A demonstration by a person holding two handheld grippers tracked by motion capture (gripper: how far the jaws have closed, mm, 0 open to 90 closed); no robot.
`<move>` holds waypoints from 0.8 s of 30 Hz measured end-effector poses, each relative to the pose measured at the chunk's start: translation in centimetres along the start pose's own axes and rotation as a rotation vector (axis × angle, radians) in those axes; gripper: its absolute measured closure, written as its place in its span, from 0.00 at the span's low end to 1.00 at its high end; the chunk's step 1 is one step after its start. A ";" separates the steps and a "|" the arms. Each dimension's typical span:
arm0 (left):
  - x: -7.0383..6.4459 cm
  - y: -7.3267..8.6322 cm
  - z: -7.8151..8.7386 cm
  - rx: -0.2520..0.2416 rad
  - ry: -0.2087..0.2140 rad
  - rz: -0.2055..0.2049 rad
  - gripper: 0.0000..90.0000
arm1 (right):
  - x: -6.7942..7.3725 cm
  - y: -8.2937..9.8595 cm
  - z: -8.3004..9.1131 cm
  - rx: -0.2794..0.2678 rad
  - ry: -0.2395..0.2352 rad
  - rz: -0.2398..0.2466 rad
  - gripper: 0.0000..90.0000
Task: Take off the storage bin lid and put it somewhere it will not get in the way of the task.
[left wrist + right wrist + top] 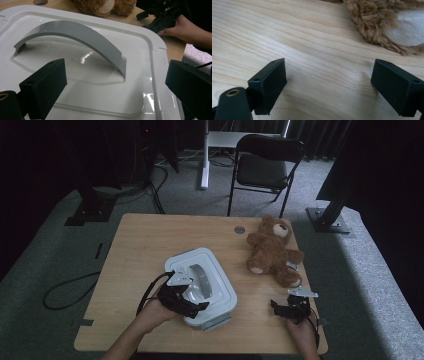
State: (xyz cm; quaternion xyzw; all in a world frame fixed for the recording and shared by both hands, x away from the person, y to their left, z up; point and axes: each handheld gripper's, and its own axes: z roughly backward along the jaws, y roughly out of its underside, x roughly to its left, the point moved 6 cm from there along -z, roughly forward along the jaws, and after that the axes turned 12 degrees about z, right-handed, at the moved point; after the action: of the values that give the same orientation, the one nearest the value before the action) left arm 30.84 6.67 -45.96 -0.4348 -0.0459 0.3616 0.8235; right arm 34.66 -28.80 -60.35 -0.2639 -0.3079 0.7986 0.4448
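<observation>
High view, left to right: the left gripper (192,306) hovers over the near part of a white lidded box (224,285) standing mid-table, its jaws spread wide and grasping nothing. In the left gripper view the jaws flank the lid's grey arched handle (82,36) without touching it. Right of the box lies a brown teddy bear (272,251). Near the table's front right edge, the right gripper (280,306) rests low over bare wood, jaws released and empty, just short of the bear's foot (387,22).
</observation>
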 end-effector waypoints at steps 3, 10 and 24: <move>0.2 -0.1 -0.4 0.006 -0.006 0.010 0.05 | 0.0 0.0 0.0 0.000 0.000 0.000 0.13; 0.2 -0.3 -1.3 0.025 -0.027 0.017 0.09 | 0.0 0.0 0.0 0.000 0.000 -0.001 0.13; 1.0 -1.3 -2.3 -0.016 -0.052 0.089 0.39 | 0.0 0.0 0.0 -0.001 0.001 0.000 0.14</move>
State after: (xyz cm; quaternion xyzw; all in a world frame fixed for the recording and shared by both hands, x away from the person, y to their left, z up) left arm 33.23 5.27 -46.64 -0.4335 -0.0510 0.4088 0.8015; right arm 34.67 -28.81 -60.35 -0.2643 -0.3080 0.7984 0.4448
